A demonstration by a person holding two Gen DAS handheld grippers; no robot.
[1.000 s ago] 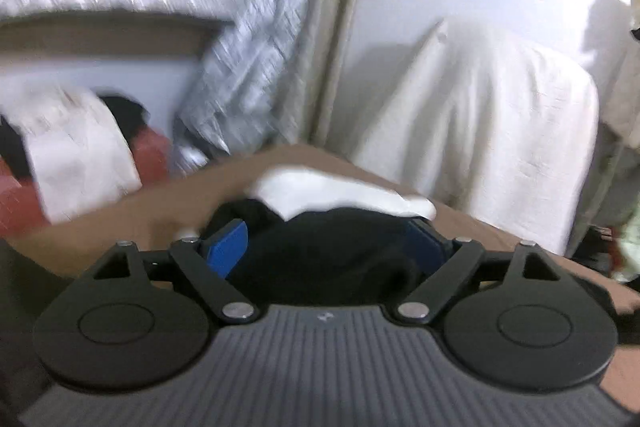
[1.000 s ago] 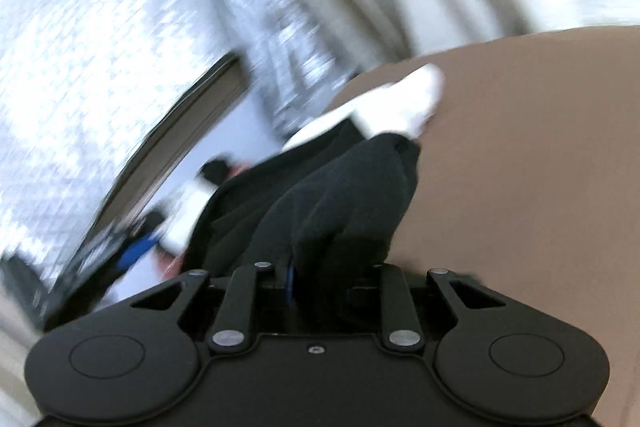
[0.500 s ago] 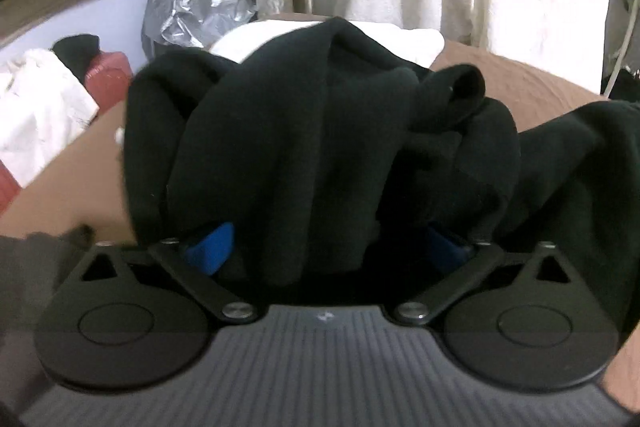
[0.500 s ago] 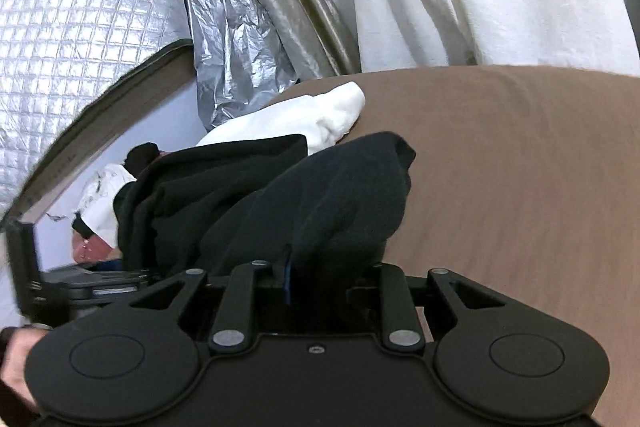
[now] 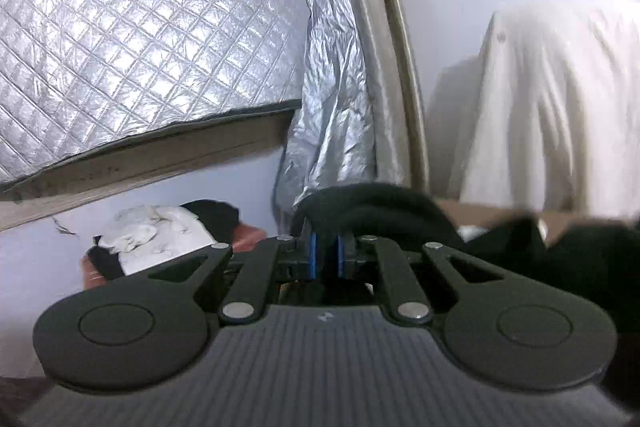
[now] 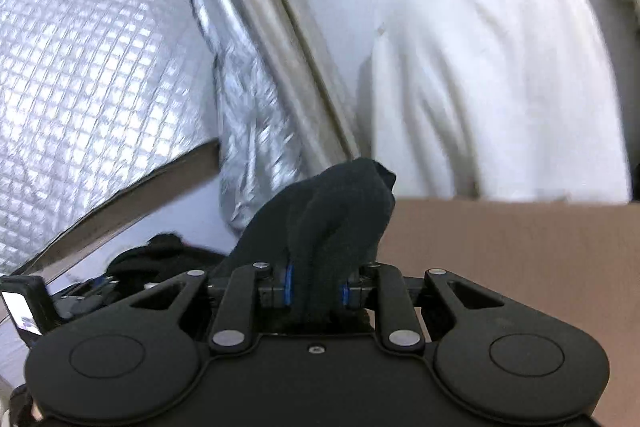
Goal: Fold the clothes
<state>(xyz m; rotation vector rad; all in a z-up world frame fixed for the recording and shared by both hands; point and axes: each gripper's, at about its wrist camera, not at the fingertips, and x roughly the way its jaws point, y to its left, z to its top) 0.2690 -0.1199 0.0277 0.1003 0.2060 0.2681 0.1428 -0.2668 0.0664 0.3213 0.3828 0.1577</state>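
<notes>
A black garment (image 5: 376, 209) is held up between both grippers above the brown bed surface (image 6: 512, 247). My left gripper (image 5: 325, 254) is shut on a fold of it, blue pads nearly together. The cloth bulges over the fingers and trails off to the right (image 5: 592, 259). My right gripper (image 6: 316, 291) is shut on another bunch of the black garment (image 6: 340, 211), which stands up in a thick wad between its blue pads. The left gripper also shows at the lower left of the right wrist view (image 6: 100, 291).
A quilted silver sheet (image 5: 132, 35) and crumpled foil (image 5: 332, 115) cover the wall behind. A white cloth (image 5: 560, 107) drapes over furniture at the right. White and dark clothes (image 5: 160, 239) lie piled at the left beside something red.
My left gripper went from open around the black garment to shut on it. Both grippers lifted and tilted up, so the bed and the white garment dropped out of view.
</notes>
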